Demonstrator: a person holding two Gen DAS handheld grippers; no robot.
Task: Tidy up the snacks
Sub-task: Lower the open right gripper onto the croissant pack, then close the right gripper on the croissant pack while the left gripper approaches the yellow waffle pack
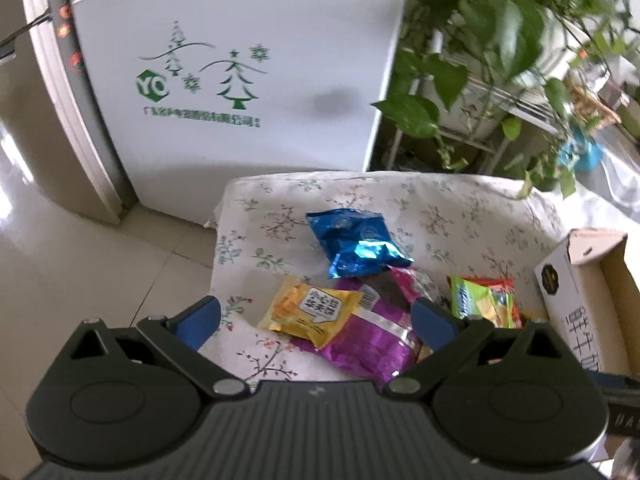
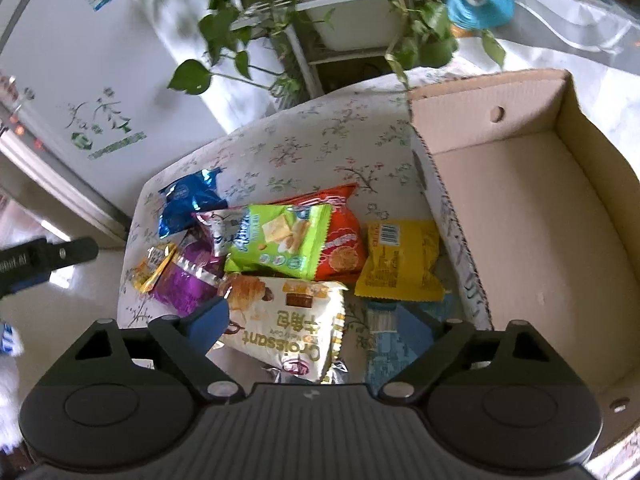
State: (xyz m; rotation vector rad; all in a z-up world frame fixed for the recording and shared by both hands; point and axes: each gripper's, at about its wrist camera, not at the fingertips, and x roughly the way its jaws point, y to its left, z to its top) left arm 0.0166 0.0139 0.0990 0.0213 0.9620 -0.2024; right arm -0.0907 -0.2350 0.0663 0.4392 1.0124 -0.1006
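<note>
Snack packets lie in a pile on a floral cloth [image 1: 440, 204]. In the left wrist view I see a blue foil packet [image 1: 354, 242], a yellow packet [image 1: 310, 310] on a purple packet [image 1: 372, 344], and a green-orange packet [image 1: 486, 300]. My left gripper [image 1: 316, 320] is open above the yellow and purple packets. In the right wrist view a croissant packet [image 2: 288, 326] lies between the open fingers of my right gripper [image 2: 312, 322]. Beyond it lie a green packet [image 2: 280, 240], an orange packet [image 2: 344, 240] and a yellow packet [image 2: 400, 260]. An open cardboard box [image 2: 532, 220] stands to the right with nothing inside.
A white fridge [image 1: 240, 60] stands behind the cloth. Potted plants [image 1: 500, 40] on a white rack stand at the back right. Tiled floor [image 1: 80, 260] is on the left. A light blue packet [image 2: 384, 344] lies under my right gripper's right finger.
</note>
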